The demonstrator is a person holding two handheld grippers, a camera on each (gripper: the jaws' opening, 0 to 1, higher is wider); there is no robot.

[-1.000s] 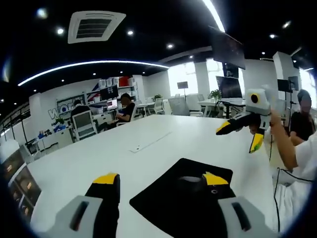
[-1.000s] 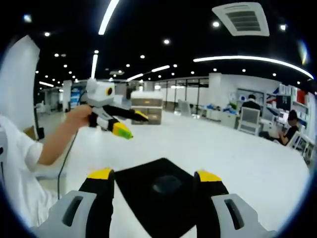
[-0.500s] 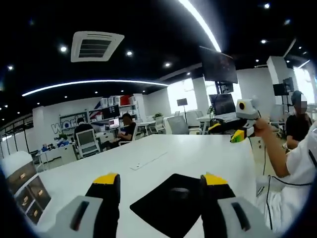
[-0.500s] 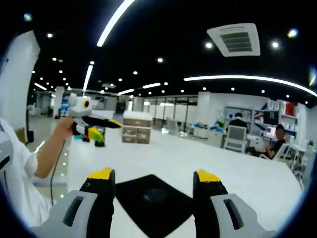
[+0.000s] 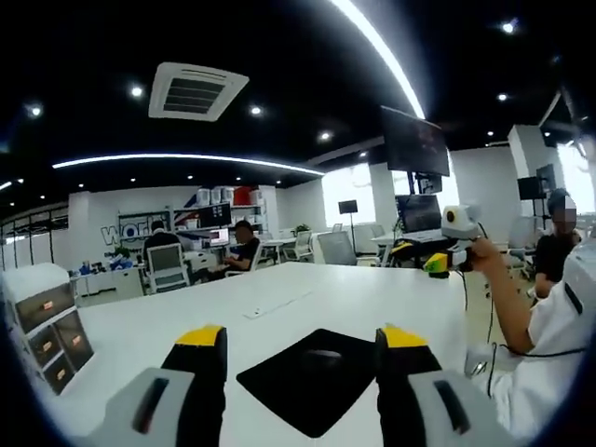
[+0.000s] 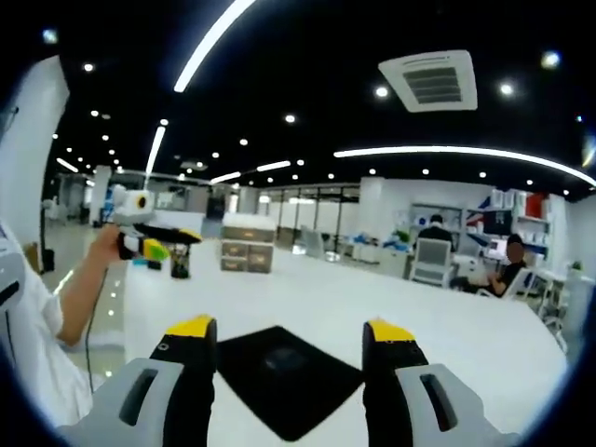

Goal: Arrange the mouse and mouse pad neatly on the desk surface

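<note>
In the left gripper view, a drawer unit (image 5: 42, 326) stands at the far left edge of the white tabletop (image 5: 140, 321). Behind it, across the room, people sit at desks near office chairs (image 5: 166, 265). The left gripper (image 5: 303, 340) rises from the bottom with its yellow-tipped fingers (image 5: 200, 337) spread wide apart, holding nothing. Between them lies the black pad (image 5: 312, 377), flat on the tabletop and turned cornerwise so one corner points toward the camera. The mouse (image 5: 321, 355) sits on the pad's far half, dark against dark and hard to make out. To the right, well above the tabletop and beyond its edge, the right gripper (image 5: 438, 259) hangs in the person's hand (image 5: 482, 251), a white sleeve (image 5: 559, 317) below it; whether its fingers are apart cannot be told from here. A monitor (image 5: 416, 144) hangs from the ceiling above.

In the right gripper view, the sleeve (image 6: 23, 335) fills the left edge, and the left gripper (image 6: 168, 244) is held up in the air over the tabletop's (image 6: 466, 326) left side, clear of everything. Drawer cabinets (image 6: 247, 250) stand at the far end of the tabletop. The right gripper (image 6: 291, 331) has its fingers (image 6: 191, 328) wide open and empty. The pad (image 6: 284, 377) lies between them on the tabletop, with the mouse (image 6: 284, 357) resting near its middle. Far right, seated people and a chair (image 6: 430, 261) show in the background.
</note>
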